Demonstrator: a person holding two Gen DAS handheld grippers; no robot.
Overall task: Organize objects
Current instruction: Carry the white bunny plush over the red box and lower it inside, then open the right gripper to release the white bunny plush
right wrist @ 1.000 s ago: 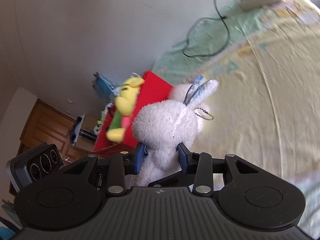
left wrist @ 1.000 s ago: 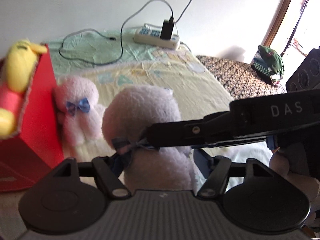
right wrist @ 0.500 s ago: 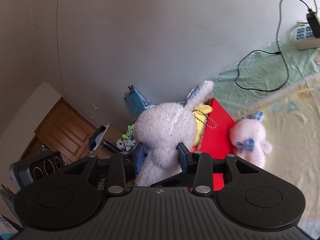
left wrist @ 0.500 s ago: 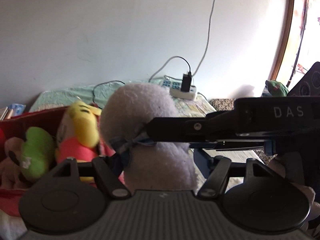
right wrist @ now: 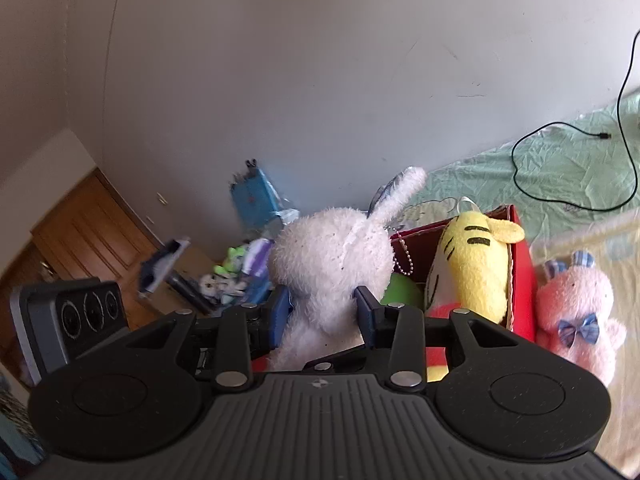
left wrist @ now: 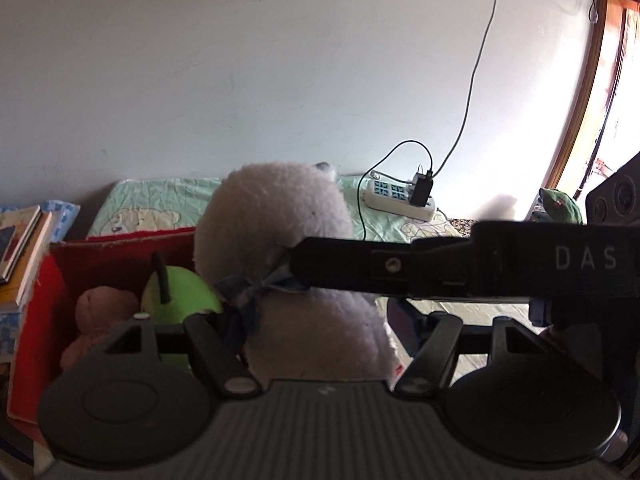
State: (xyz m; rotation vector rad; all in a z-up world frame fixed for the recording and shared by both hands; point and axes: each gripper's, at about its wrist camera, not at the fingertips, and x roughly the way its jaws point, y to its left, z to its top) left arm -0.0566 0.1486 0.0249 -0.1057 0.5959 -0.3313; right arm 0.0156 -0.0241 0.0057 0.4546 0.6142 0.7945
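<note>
Both grippers hold one white plush rabbit point(left wrist: 276, 220) with a blue bow, up in the air. In the left wrist view my left gripper point(left wrist: 320, 328) is shut on its lower body, and a black finger point(left wrist: 400, 268) of the right gripper crosses in from the right at its neck. In the right wrist view my right gripper point(right wrist: 322, 312) pinches the rabbit point(right wrist: 332, 252) between blue pads. The rabbit hangs over the red box point(left wrist: 120, 240), which holds a green pear plush point(left wrist: 176, 292), a brownish plush point(left wrist: 104, 308) and a yellow striped plush point(right wrist: 472, 264).
A pink plush with a blue bow point(right wrist: 572, 300) sits on the bed against the red box's outer wall point(right wrist: 520, 272). A power strip point(left wrist: 400, 200) and a black cable point(right wrist: 580, 168) lie on the sheet by the wall. Books point(left wrist: 24, 248) are stacked left of the box.
Both grippers have carried the rabbit left and upward, from over the bed to above the red box. The box's inside has come into view beneath it. The grips have not changed.
</note>
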